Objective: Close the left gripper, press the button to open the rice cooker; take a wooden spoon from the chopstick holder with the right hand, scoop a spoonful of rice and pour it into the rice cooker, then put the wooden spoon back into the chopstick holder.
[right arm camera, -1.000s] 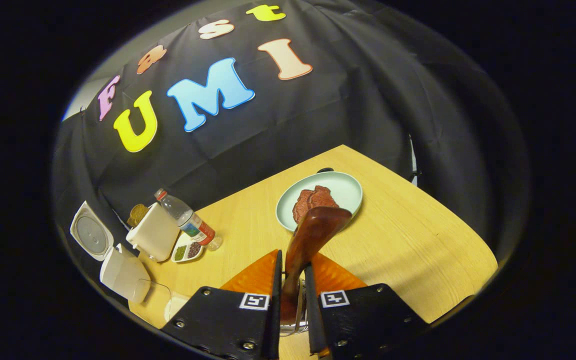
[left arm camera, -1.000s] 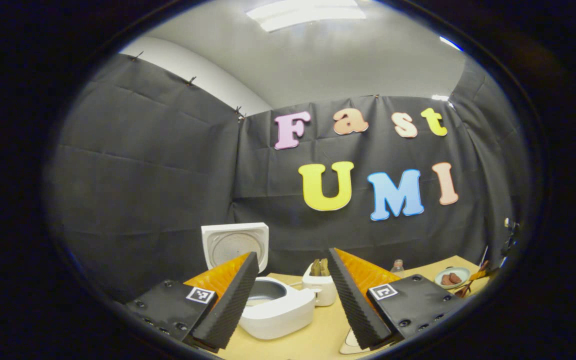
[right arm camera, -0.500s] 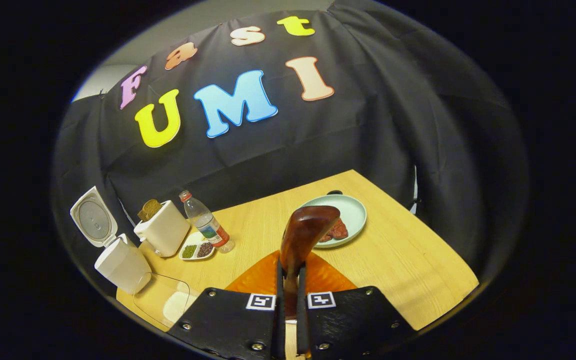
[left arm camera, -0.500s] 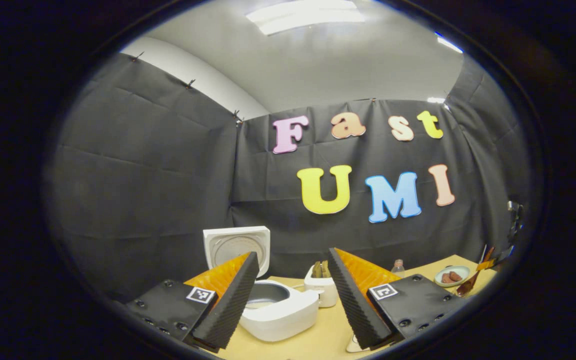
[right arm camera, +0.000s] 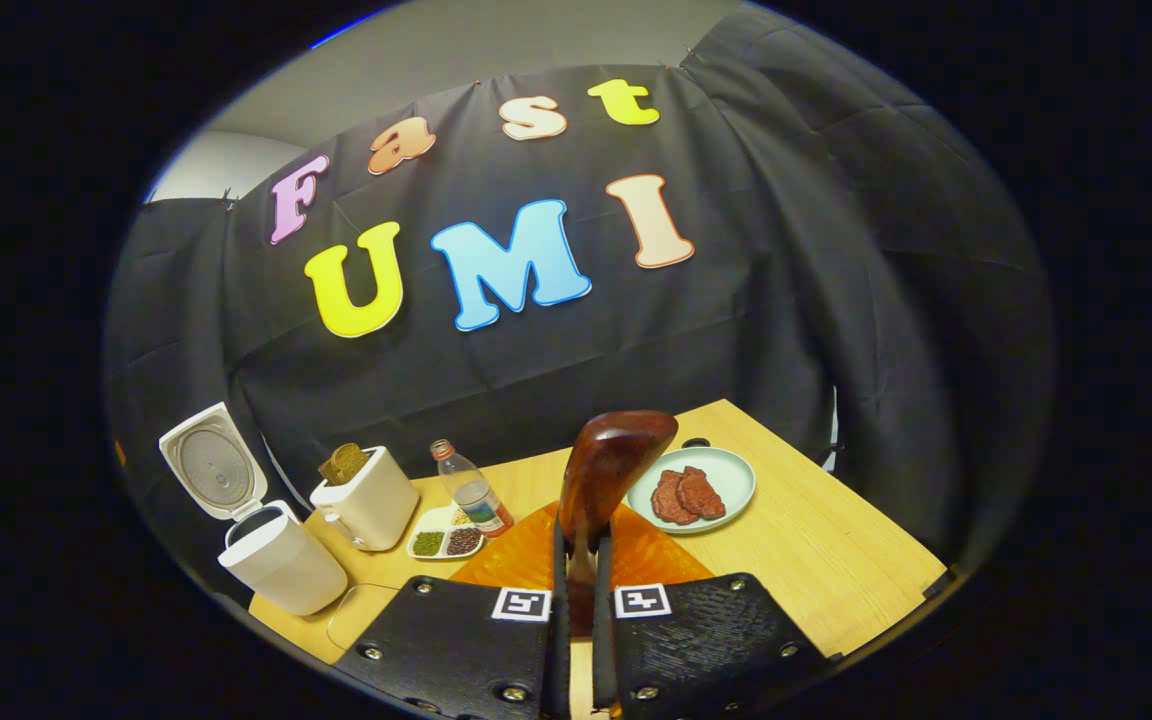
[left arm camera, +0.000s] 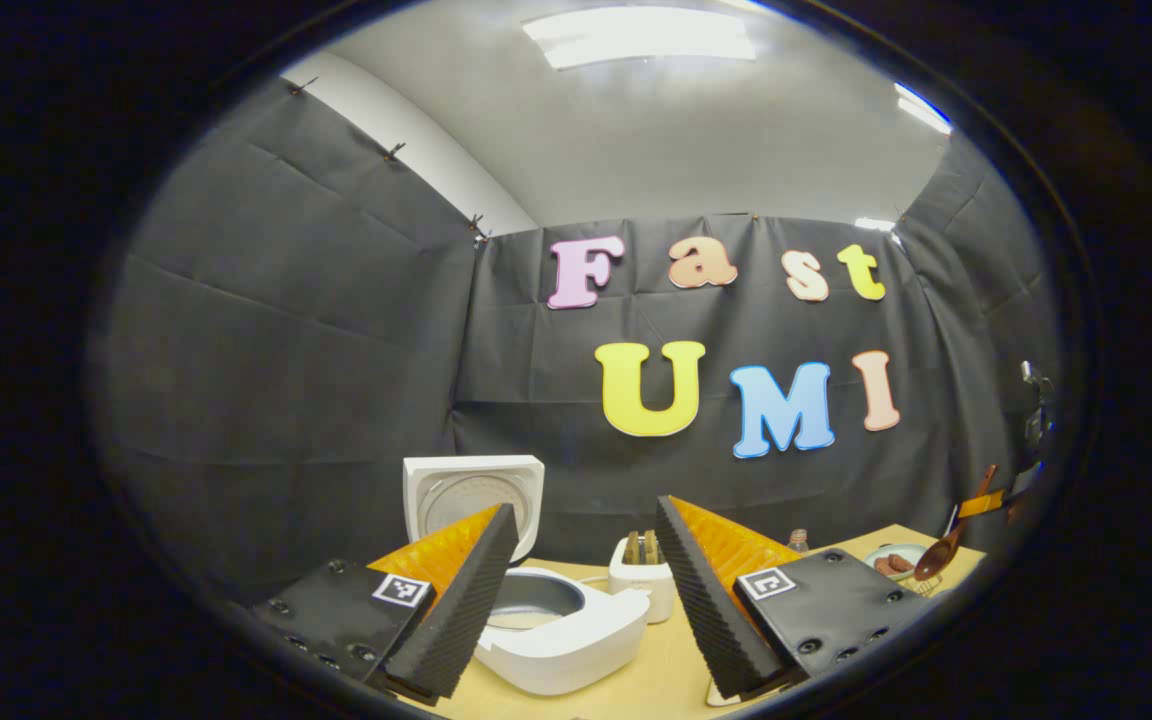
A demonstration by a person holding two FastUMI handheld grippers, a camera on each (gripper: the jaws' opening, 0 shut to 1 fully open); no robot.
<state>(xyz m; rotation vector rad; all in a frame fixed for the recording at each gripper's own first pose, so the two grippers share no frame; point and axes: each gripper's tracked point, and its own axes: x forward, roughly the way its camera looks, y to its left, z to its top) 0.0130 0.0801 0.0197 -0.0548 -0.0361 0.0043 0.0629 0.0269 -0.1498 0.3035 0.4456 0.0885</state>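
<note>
On the table, left side: rice cooker (right arm camera: 281, 560) with lid raised.
Left gripper view: cooker's inner pot (left arm camera: 534, 594) visible between spread fingers.
Right gripper view: compartment dish (right arm camera: 446, 540), bottle (right arm camera: 473, 490), plate (right arm camera: 726, 470) with meat.
Left claw (left arm camera: 586, 590): wide open, holding nothing.
Right claw (right arm camera: 576, 620): clamped on wooden spoon (right arm camera: 608, 470), bowl upward above table.

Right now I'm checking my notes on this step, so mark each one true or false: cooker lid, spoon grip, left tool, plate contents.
1. The rice cooker lid is closed. False: it stands open.
2. The right tool is shut on the wooden spoon. True.
3. The left tool grips the spoon. False: its jaws are open, holding nothing.
4. The plate holds reddish-brown pieces. True.
</note>
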